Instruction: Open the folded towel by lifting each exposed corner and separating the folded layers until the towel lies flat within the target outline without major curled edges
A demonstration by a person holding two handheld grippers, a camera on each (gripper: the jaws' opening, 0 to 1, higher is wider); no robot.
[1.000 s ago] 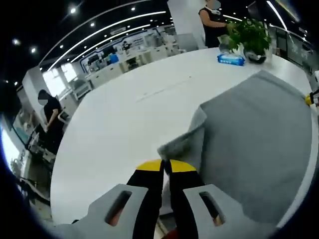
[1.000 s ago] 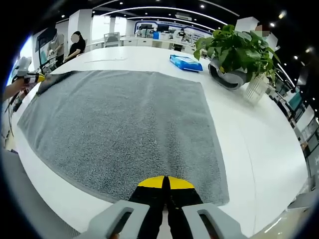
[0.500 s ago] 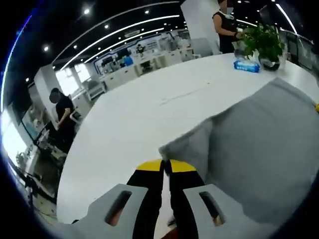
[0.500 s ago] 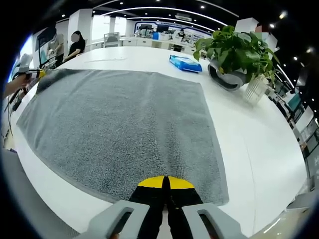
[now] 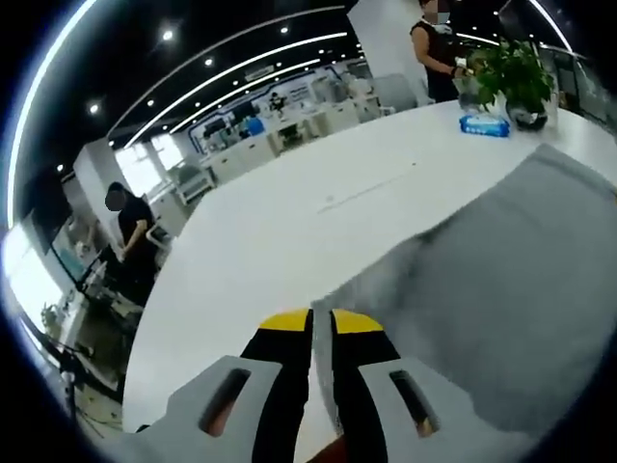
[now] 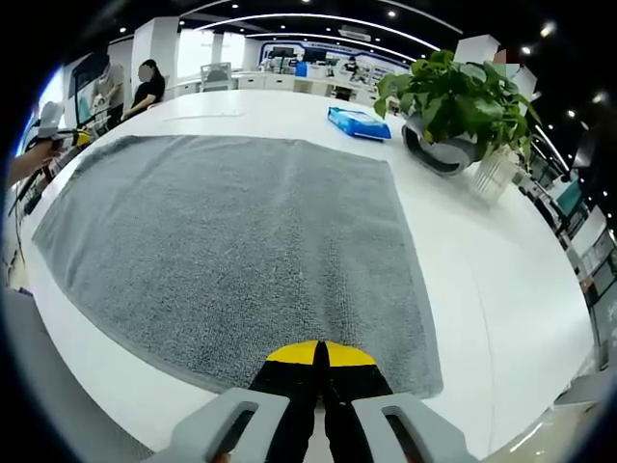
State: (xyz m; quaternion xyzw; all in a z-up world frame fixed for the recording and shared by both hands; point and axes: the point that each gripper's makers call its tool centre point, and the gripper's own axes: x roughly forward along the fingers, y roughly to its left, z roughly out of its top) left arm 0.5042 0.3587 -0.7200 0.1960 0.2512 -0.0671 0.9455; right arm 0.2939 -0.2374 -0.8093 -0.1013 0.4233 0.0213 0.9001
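Note:
The grey towel [image 6: 241,241] lies spread flat on the white table [image 6: 501,289], with no folded layer showing. My right gripper [image 6: 321,352] is shut, its yellow tips just over the towel's near edge; I see no cloth bunched between them. My left gripper [image 5: 321,323] stands at the towel's far corner with its jaws a little apart. In the left gripper view the towel [image 5: 501,289] is blurred and its corner lies low just ahead of the tips. The right gripper view shows the left gripper [image 6: 60,138] in a hand at the far left, beside that corner.
A potted plant [image 6: 453,96] and a blue packet [image 6: 360,122] stand beyond the towel on the right. The same blue packet [image 5: 485,125] and plant [image 5: 516,72] sit far across the table [image 5: 270,231]. People stand at the table's edges [image 5: 135,241], [image 6: 147,87].
The left gripper's jaws have parted slightly and the raised, folded corner has dropped, so the towel's far left corner now lies flat. The right gripper has not moved.

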